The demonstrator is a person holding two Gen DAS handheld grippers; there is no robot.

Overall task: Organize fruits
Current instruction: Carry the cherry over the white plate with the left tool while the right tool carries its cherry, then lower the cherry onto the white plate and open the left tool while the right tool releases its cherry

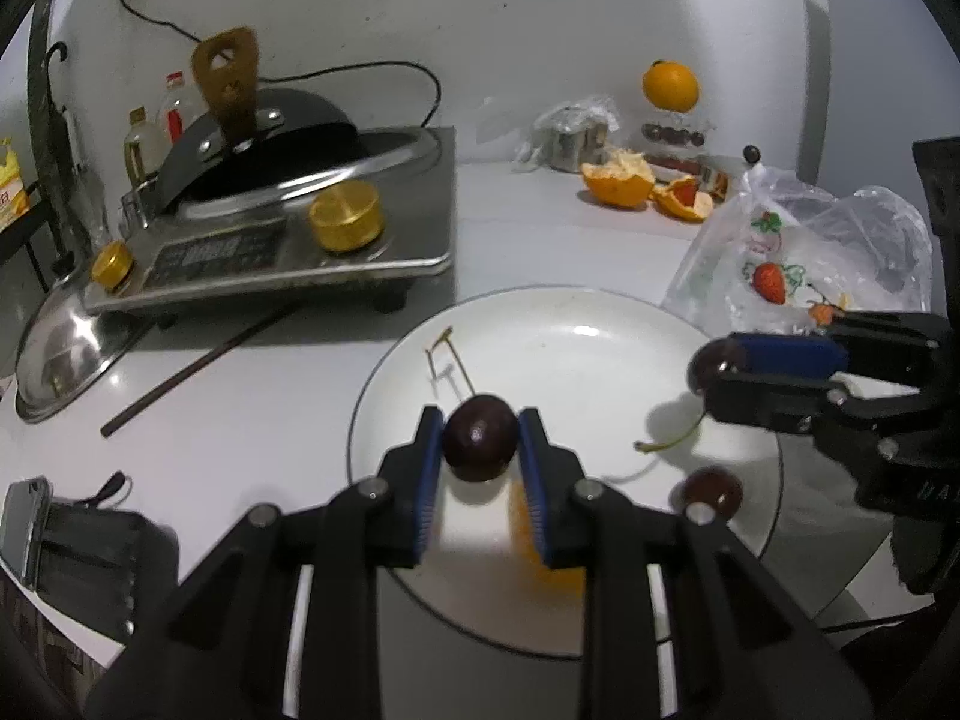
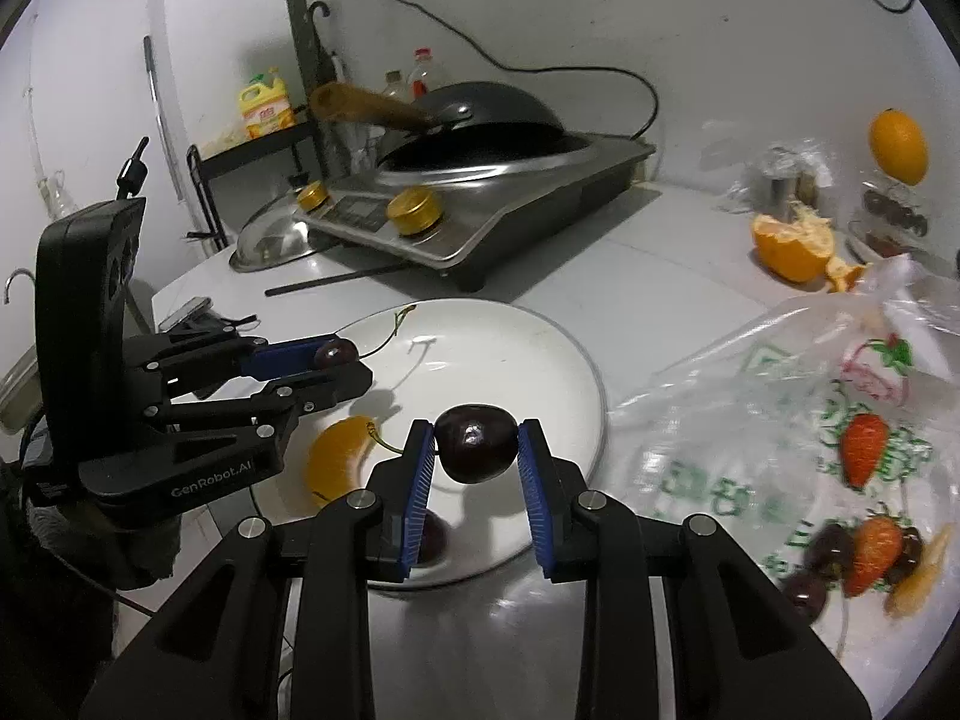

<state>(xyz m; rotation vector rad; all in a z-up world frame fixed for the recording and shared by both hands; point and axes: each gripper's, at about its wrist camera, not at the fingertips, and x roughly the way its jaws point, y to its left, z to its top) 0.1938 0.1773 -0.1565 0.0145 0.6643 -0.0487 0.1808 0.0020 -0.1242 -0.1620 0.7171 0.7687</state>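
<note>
My left gripper (image 1: 480, 438) is shut on a dark cherry (image 1: 480, 447) with a stem, held above the white plate (image 1: 570, 324). My right gripper (image 2: 476, 441) is shut on another dark cherry (image 2: 476, 443) over the plate's (image 2: 510, 336) near edge. Each gripper shows in the other's view: the right gripper (image 1: 711, 369) at the plate's right, the left gripper (image 2: 342, 363) at its left. A third cherry (image 1: 713, 491) and an orange segment (image 2: 336, 456) lie on the plate. A clear bag (image 2: 780, 420) on the right holds strawberries (image 2: 864, 447) and more cherries.
An induction cooker (image 1: 288, 240) with a black wok (image 1: 270, 138) stands behind the plate. A chopstick (image 1: 198, 363) and a steel lid (image 1: 60, 354) lie by it. Orange peels (image 1: 618, 180), a whole orange (image 1: 671, 85) and a steel cup (image 1: 570, 144) sit at the back right.
</note>
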